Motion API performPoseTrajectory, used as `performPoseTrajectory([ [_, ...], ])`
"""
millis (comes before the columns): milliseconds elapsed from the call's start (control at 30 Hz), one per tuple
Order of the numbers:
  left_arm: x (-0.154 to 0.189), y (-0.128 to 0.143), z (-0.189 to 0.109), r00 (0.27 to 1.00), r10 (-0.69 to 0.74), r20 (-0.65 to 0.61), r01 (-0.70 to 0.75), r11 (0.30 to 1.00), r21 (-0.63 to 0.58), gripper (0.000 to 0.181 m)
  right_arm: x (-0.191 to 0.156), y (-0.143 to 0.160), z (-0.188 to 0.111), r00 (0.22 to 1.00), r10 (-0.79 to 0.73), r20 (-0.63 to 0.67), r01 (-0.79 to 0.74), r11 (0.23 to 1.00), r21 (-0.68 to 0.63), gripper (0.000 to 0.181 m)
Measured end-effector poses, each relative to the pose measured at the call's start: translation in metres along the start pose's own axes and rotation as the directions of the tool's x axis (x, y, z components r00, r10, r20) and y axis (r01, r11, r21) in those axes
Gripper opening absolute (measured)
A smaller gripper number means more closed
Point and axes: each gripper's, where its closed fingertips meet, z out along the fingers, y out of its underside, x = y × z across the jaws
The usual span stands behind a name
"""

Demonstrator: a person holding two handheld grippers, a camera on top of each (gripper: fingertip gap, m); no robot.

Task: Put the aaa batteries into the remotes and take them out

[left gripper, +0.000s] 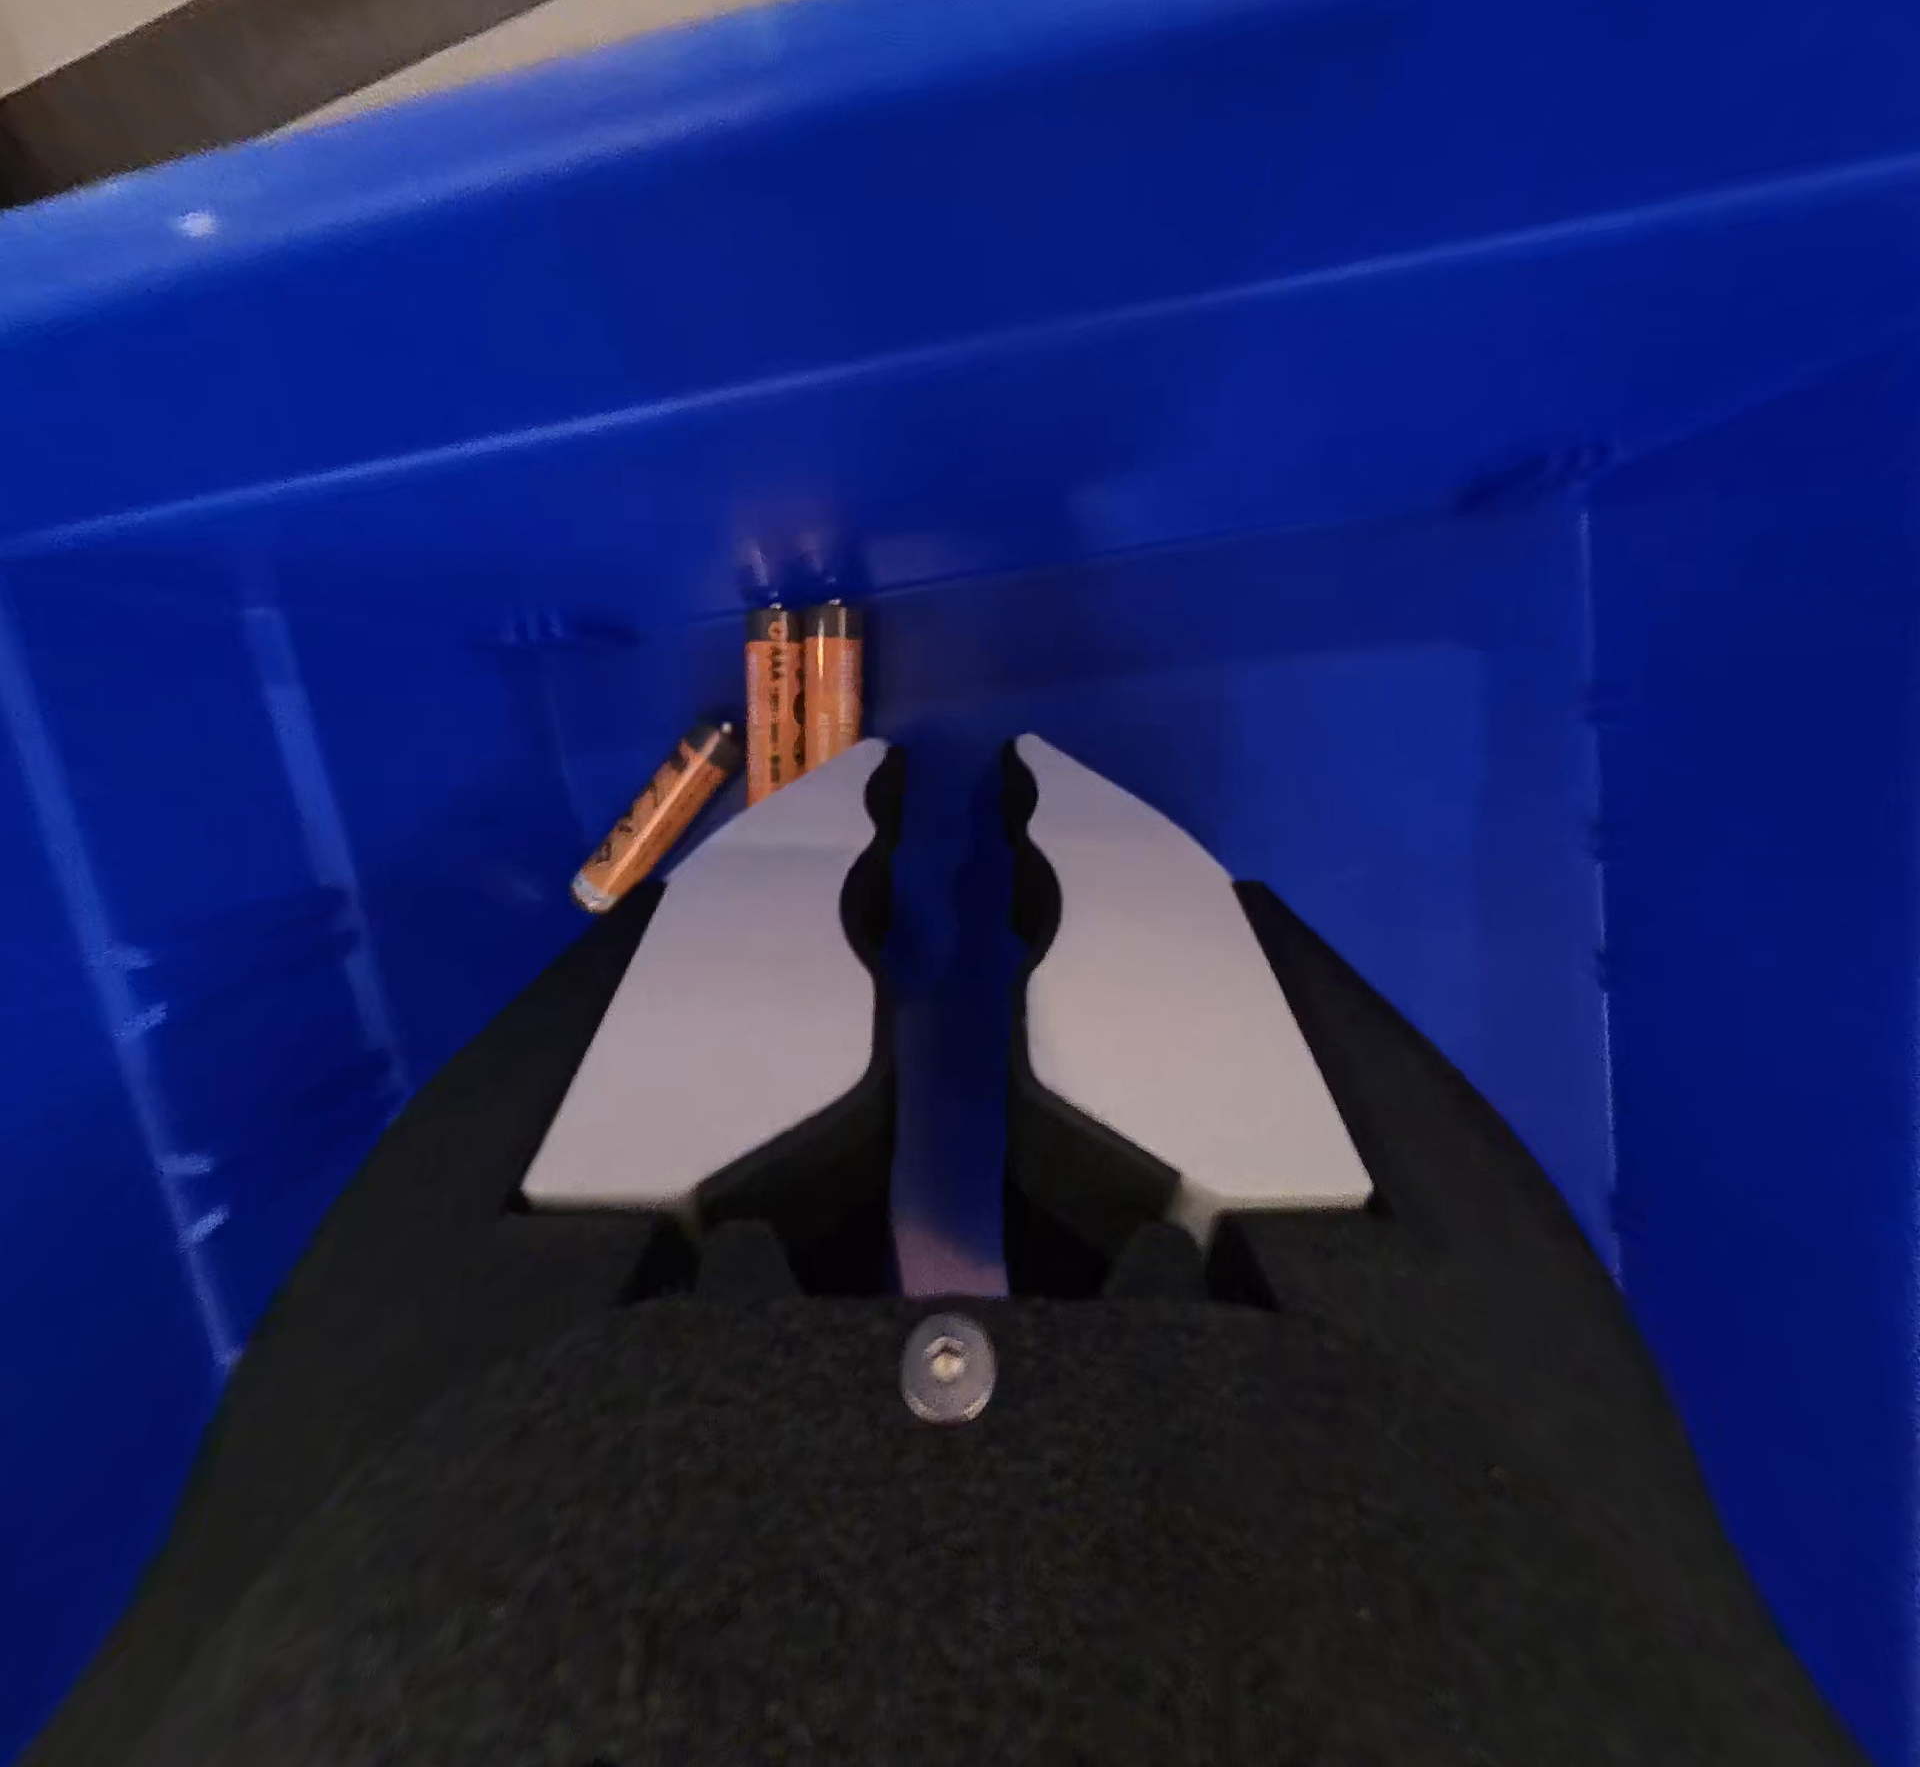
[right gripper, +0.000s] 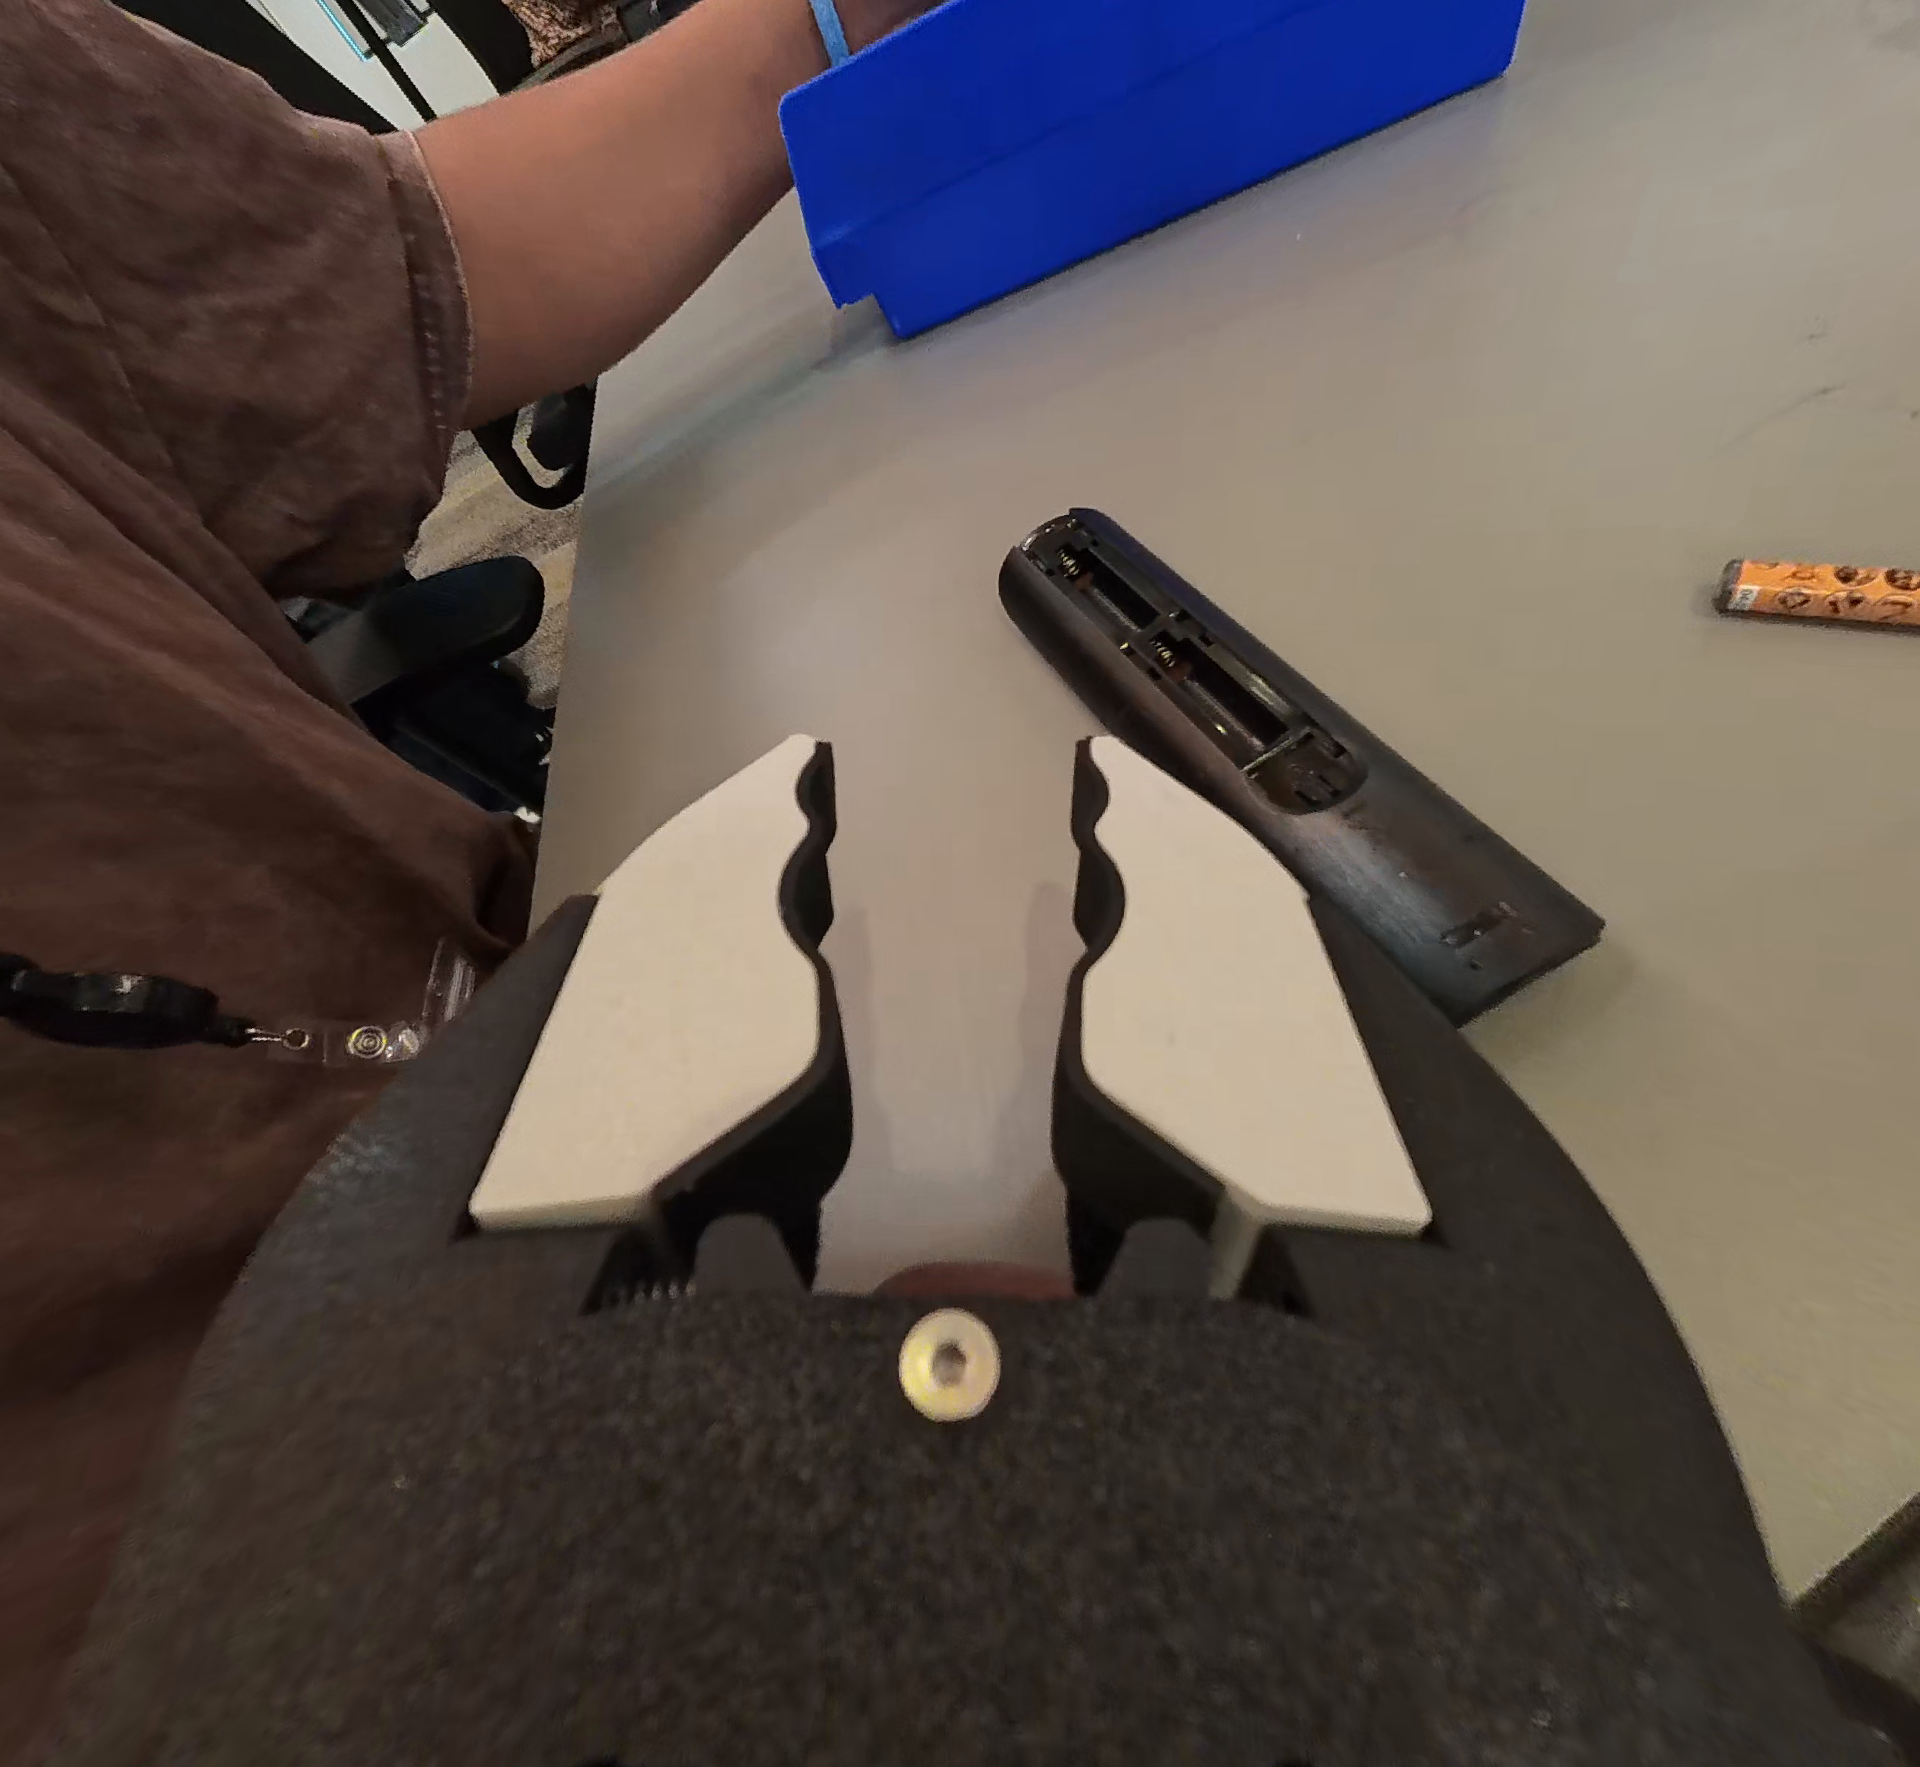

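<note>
Left gripper [left gripper: 951, 751] is down inside the blue bin [left gripper: 1039, 283], jaws a narrow gap apart with nothing between them, only blue floor showing through; three AAA batteries sit at the far wall: the upright pair [left gripper: 802, 699] side by side just beyond and left of the left fingertip, and a tilted battery [left gripper: 660, 829] lying angled further left, close to the finger's outer edge; none is in the gap, so the gripper is offset to the right of all three. Right gripper [right gripper: 954, 756] hovers over the grey table [right gripper: 1455, 315], jaws moderately open and empty; the remote [right gripper: 1299, 761] lies back-up just right of its right finger, cover off, both battery bays looking empty with springs showing; a further orange battery [right gripper: 1818, 600] lies on the table far right, well apart from the remote. Judgement: step in hand is picking a battery from the bin; loading not started. Risks: the gap looks tight for a battery, so closing in without opening wider could shove the pair along the wall; the pair touches, so a grab may take both or flick one away; batteries against the wall leave little finger room; the tilted one may roll if nudged; the remote is unheld and could slide when a cell is pressed against its spring.
</note>
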Motion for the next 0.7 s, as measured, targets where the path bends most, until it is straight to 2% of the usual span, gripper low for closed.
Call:
performPoseTrajectory([
  [133, -0.003, -0.007, -0.013, 0.999, 0.007, 0.033, -0.009, 0.998, 0.063, 0.022, 0.002, 0.0, -0.003, 1.0, -0.002, -0.009, 0.002, 1.0, 0.0, 0.043],
  [233, -0.017, -0.003, -0.012, 0.995, 0.031, 0.098, -0.033, 0.999, 0.022, 0.025, 0.002, 0.0, -0.004, 1.0, 0.004, -0.009, -0.004, 1.0, 0.005, 0.043],
  [333, -0.02, 0.004, -0.003, 0.996, 0.023, 0.082, -0.022, 1.0, -0.021, 0.032, 0.001, 0.001, -0.003, 1.0, 0.003, -0.004, -0.003, 1.0, -0.005, 0.044],
  [400, -0.014, 0.002, 0.0, 0.999, 0.011, 0.038, -0.01, 1.0, -0.007, 0.022, 0.0, 0.002, -0.002, 1.0, -0.004, -0.006, 0.004, 1.0, -0.015, 0.044],
  [633, -0.008, 0.004, -0.004, 0.994, 0.091, 0.056, -0.089, 0.996, -0.032, 0.02, -0.003, 0.005, 0.002, 1.0, -0.008, 0.005, 0.008, 0.999, -0.033, 0.044],
  [700, -0.001, -0.004, -0.018, 0.998, 0.065, 0.024, -0.066, 0.996, 0.063, 0.0, -0.005, 0.003, 0.002, 1.0, -0.009, 0.01, 0.009, 1.0, -0.028, 0.044],
])
